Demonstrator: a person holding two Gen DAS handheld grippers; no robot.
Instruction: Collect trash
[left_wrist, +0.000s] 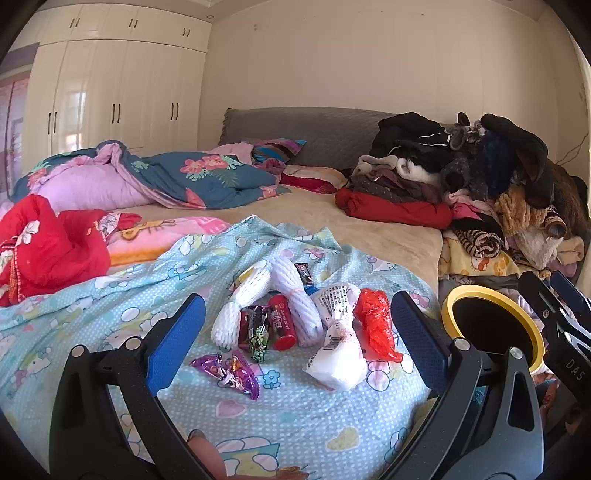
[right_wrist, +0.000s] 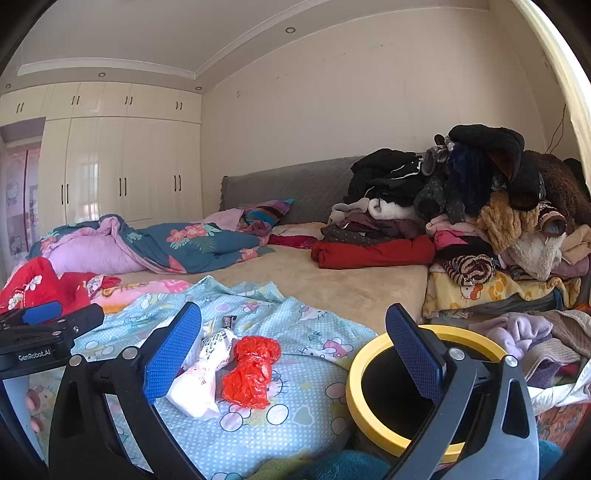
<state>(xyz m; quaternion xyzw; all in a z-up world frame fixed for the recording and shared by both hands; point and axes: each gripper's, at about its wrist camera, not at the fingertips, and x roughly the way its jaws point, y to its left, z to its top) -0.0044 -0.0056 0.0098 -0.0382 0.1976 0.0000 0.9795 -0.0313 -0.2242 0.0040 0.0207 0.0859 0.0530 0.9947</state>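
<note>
**Both grippers wide open over the trash on the bed**

I have the left gripper (left_wrist: 297, 334) spread wide with nothing between its blue pads, hovering above a cluster of trash on the light blue cartoon-print sheet (left_wrist: 110, 306). Within its span I see two white foam nets (left_wrist: 243, 306), a red cylindrical wrapper (left_wrist: 282, 323), a dark candy wrapper (left_wrist: 258, 328), a purple foil wrapper (left_wrist: 231, 371), a white crumpled bag (left_wrist: 338, 354) and a red plastic bag (left_wrist: 376, 325).

My right gripper (right_wrist: 291, 352) is likewise fully spread and holds nothing. Through its view the red plastic bag (right_wrist: 251, 369) lies just beside the white crumpled bag (right_wrist: 201, 373), both on the sheet. The yellow-rimmed bin (right_wrist: 364, 354) stands at the bed's edge to the right, with the right finger in front of its dark opening. A clothes pile (right_wrist: 461, 206) sits farther back.
</note>
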